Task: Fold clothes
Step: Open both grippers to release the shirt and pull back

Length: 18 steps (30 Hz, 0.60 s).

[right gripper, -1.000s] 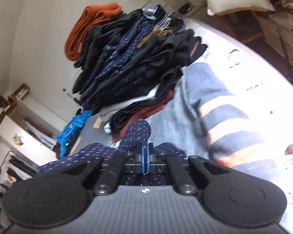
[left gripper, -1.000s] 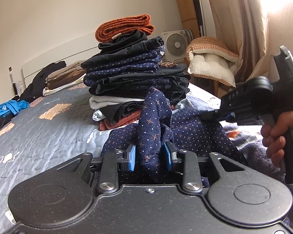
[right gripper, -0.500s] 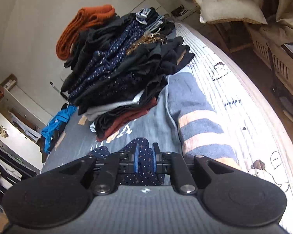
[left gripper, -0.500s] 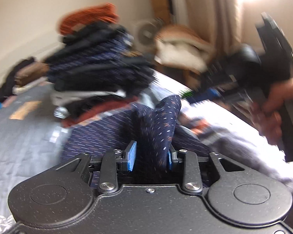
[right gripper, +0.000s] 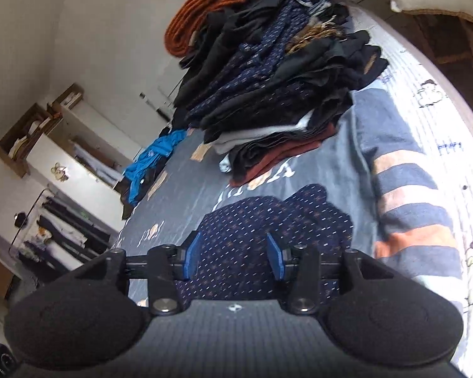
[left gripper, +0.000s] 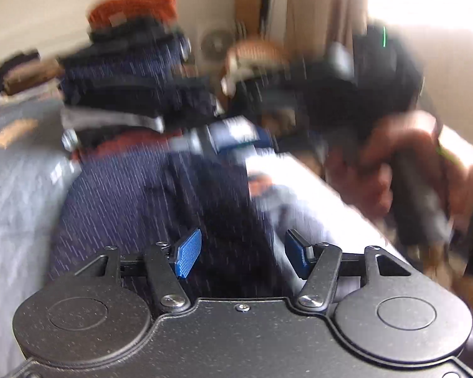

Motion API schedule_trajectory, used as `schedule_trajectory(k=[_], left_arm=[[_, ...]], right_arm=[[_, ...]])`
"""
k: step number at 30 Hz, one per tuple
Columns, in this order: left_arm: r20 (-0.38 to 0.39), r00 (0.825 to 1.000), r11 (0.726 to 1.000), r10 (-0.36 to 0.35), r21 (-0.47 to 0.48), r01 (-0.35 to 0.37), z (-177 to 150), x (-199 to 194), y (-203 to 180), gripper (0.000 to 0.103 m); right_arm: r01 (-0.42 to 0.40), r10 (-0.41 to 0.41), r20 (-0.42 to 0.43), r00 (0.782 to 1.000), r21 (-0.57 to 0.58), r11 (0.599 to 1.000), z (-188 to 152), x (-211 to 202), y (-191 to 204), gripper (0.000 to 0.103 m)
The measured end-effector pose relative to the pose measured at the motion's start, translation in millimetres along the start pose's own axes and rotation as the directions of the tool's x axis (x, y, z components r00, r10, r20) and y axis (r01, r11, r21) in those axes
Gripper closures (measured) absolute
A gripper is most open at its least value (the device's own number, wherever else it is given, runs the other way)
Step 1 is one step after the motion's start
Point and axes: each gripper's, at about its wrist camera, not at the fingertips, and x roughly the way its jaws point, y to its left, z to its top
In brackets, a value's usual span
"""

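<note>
Both grippers, left (left gripper: 241,253) and right (right gripper: 233,256), stood wide, empty, over the navy garment (right gripper: 268,220). It lay just before the pile (right gripper: 268,88). Best smooth its bunched edge before any further fold.

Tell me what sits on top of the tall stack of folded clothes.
A rolled orange knitted garment crowns the tall stack of folded dark clothes. Directly beneath it lie black pieces; whatever the orange roll covers, and the stack's far side, cannot be seen.

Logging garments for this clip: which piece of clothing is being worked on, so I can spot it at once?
On the bed, find the tall stack of folded clothes. Right before it, apart from the stack, lies a navy dotted garment spread on the grey cover. Unlike its stacked lookalikes, it lies alone, nearest the open fingers.
</note>
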Motion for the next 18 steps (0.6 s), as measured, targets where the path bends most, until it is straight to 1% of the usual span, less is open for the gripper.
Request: schedule_trajectory(k=[2, 4, 7, 8, 10, 11, 13, 15, 16, 18], left_arm=[[-0.051, 0.999, 0.999, 0.012, 0.041, -0.010, -12, 11, -8, 0.045], [-0.052, 0.998, 0.995, 0.022, 0.097, -0.017, -21, 11, -18, 0.045], [-0.086, 0.996, 0.985, -0.016, 0.168, 0.030, -30, 5, -30, 0.043], [-0.103, 0.994, 0.979, -0.033, 0.197, 0.053, -33, 1, -34, 0.038], [-0.117, 0.991, 0.971, -0.061, 0.222, 0.086, -39, -7, -35, 0.038], [-0.116, 0.990, 0.973, -0.077, 0.208, 0.100, -39, -10, -31, 0.038], [-0.089, 0.988, 0.983, -0.125, 0.127, 0.136, -31, -19, -17, 0.038], [-0.015, 0.987, 0.985, -0.162, 0.058, 0.162, -17, -32, -1, 0.038], [0.025, 0.984, 0.984, -0.175, 0.032, 0.174, -10, -39, 7, 0.038], [0.083, 0.972, 0.974, -0.220, -0.025, 0.223, 3, -46, 22, 0.037]], right_arm=[[0.031, -0.031, -0.013, 0.999, -0.019, 0.999, -3, 6, 1, 0.056], [0.062, -0.063, -0.025, 0.998, -0.038, 0.997, -7, 11, 2, 0.053], [0.107, -0.110, -0.042, 0.993, -0.067, 0.992, -12, 19, 3, 0.052], [0.137, -0.140, -0.042, 0.989, -0.070, 0.988, -14, 23, -1, 0.052], [0.220, -0.222, -0.028, 0.975, -0.058, 0.974, -15, 28, -19, 0.052], [0.251, -0.252, -0.016, 0.968, -0.044, 0.967, -15, 28, -28, 0.052], [0.297, -0.296, 0.013, 0.955, -0.003, 0.955, -14, 25, -43, 0.052], [0.323, -0.324, 0.039, 0.945, 0.034, 0.946, -10, 16, -52, 0.052], [0.307, -0.308, 0.056, 0.950, 0.041, 0.951, -6, 10, -50, 0.052], [0.242, -0.244, 0.089, 0.966, 0.029, 0.970, 1, -3, -38, 0.052]])
